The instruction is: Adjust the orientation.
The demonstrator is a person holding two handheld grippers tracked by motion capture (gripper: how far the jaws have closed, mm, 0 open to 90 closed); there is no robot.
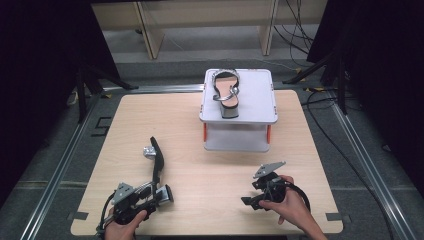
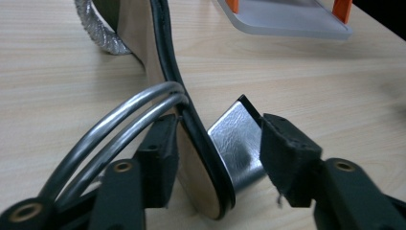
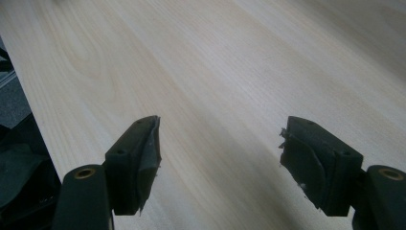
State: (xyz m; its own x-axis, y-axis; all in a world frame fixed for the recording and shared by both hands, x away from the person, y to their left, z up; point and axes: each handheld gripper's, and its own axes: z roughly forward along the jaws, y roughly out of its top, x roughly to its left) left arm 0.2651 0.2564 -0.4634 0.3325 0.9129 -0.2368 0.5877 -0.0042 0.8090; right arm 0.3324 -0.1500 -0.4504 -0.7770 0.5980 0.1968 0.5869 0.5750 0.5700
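While two sandals (image 1: 156,159) show, one rack (image 1: 260,107) stands

In the left gripper view, the sandal (image 2: 163,72) lying on its side runs off the frame at twelve o'clock, so its toe end is cut away, and the glittery strap (image 2: 98,31) is clipped at eleven o'clock. The white stand (image 2: 287,21) is cropped at one o'clock, only its base and two orange legs remaining. In the high view, the person's hands (image 1: 292,210) and forearms leave the frame at six o'clock. On the stand's top, the second sandal (image 1: 227,92) is too small for its strap detail to be read. In the right gripper view, the dark shape (image 3: 19,167) at nine o'clock is blurred beyond telling.
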